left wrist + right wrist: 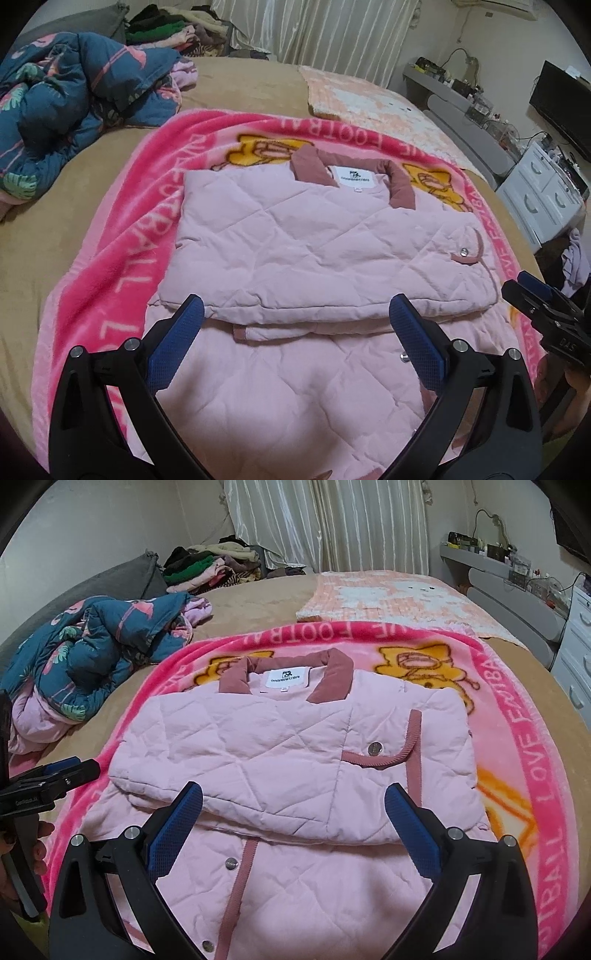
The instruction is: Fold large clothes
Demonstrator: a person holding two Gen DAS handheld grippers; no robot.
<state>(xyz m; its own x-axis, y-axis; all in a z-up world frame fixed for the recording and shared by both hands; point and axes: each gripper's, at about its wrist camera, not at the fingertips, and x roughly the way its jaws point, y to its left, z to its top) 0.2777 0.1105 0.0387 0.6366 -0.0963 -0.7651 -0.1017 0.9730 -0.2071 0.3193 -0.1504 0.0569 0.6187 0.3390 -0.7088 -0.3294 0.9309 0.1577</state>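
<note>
Pink quilted jacket (280, 738) just ahead of right claw (293, 801) (fingers spread, empty)

Pink quilted jacket (314, 258) lying flat on pink football blanket (122, 266), sleeves folded across the chest. Left gripper (295, 321) hovering wide apart above it; right gripper (532, 291) at jacket's edge.

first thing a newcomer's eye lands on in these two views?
Likely the pale pink quilted jacket, sleeves folded in, collar away from the cameras, lying centred on the hot-pink cartoon blanket spread on the bed. Then the left gripper and right gripper, both open and holding nothing, over the jacket's near part. A rumpled dark blue floral quilt lies bunched at the bed's left.
</note>
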